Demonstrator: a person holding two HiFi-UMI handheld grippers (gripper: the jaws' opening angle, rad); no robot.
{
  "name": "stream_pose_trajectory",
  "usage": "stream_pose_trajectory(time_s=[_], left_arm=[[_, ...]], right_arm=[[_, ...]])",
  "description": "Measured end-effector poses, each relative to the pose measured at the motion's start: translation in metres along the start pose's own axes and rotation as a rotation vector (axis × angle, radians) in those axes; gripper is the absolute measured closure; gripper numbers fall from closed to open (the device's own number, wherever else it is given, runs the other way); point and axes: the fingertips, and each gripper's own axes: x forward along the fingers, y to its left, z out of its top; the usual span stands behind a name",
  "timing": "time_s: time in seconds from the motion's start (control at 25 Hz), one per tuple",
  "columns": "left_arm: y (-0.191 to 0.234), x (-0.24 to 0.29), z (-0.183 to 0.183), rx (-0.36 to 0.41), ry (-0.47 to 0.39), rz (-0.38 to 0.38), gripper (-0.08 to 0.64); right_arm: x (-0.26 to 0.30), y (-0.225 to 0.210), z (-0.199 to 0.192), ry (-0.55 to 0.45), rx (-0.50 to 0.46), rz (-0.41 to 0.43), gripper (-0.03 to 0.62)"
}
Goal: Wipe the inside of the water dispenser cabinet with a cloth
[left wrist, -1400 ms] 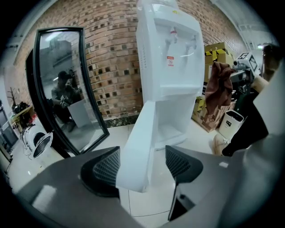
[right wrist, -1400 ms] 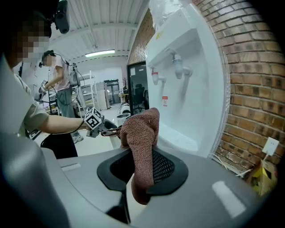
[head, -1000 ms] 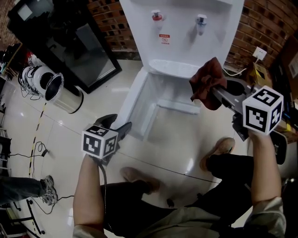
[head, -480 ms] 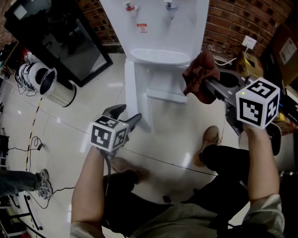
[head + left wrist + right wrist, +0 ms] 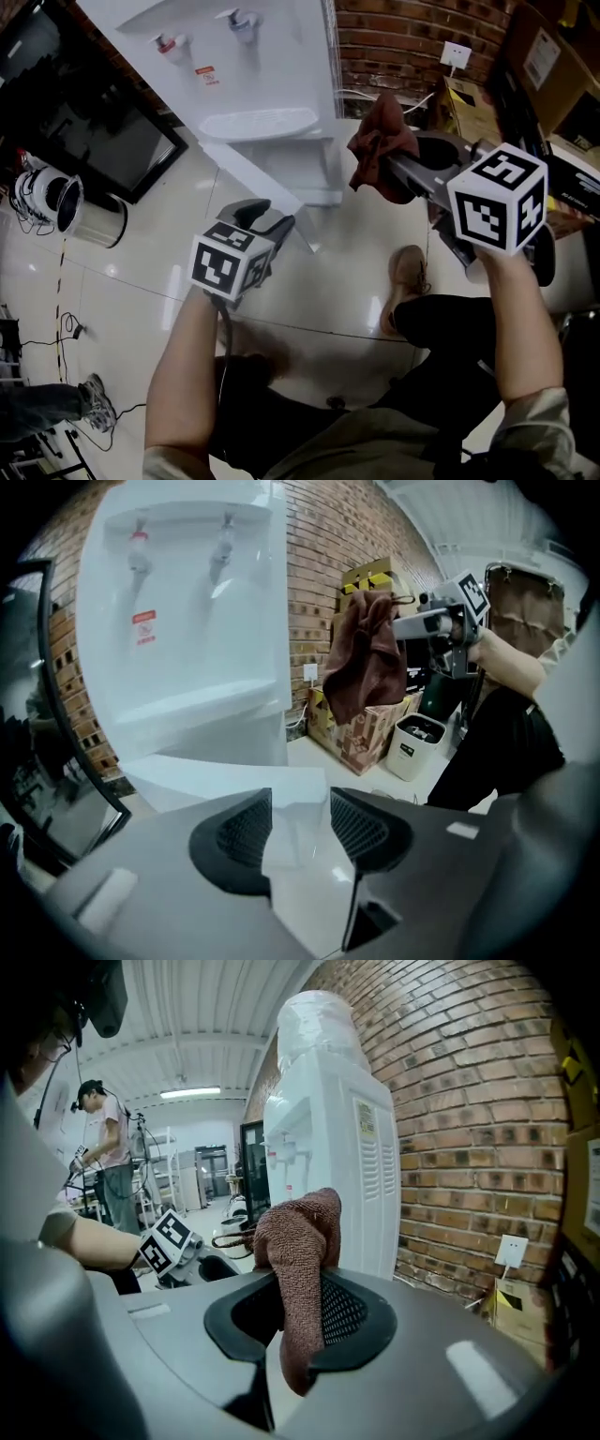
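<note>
Brick wall [image 5: 394,37], glossy tile floor [image 5: 141,281]. Water dispenser [image 5: 234,75] with its cabinet door [image 5: 253,178] ajar. Left gripper [image 5: 272,217] has jaws apart, just been closing, door edge in the gap and unpressed. Right gripper [image 5: 394,173] clamps the brown cloth [image 5: 380,150] beside the dispenser. Looks like the door-handling step; next, get the cloth inside the cabinet.

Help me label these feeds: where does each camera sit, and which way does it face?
Head view: on the person's head, steeply down; shows both forearms, left gripper, right gripper.
Left gripper view: rides that gripper, toward the water dispenser; jaws apart, just been closing, cabinet door corner between them.
Right gripper view: rides that gripper, toward the dispenser's side; jaws shut on the cloth.
Shared: all show the dispenser.
</note>
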Motion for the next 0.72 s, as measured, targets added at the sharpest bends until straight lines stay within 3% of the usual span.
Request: stream_pose_trajectory(time_s=[0.2, 0.36, 0.72], left_arm=[[0.002, 0.027, 0.031, 0.058, -0.019, 0.063, 0.428], [0.01, 0.047, 0.05, 0.046, -0.056, 0.11, 0.509], [0.022, 0.084, 0.085, 0.012, -0.163, 0.178, 0.523]], right_arm=[[0.002, -0.016, -0.005, 0.018, -0.007, -0.029, 0.508], [0.004, -0.024, -0.008, 0.029, -0.01, -0.055, 0.506], [0.011, -0.036, -0.021, 0.057, -0.005, -0.079, 0.506]])
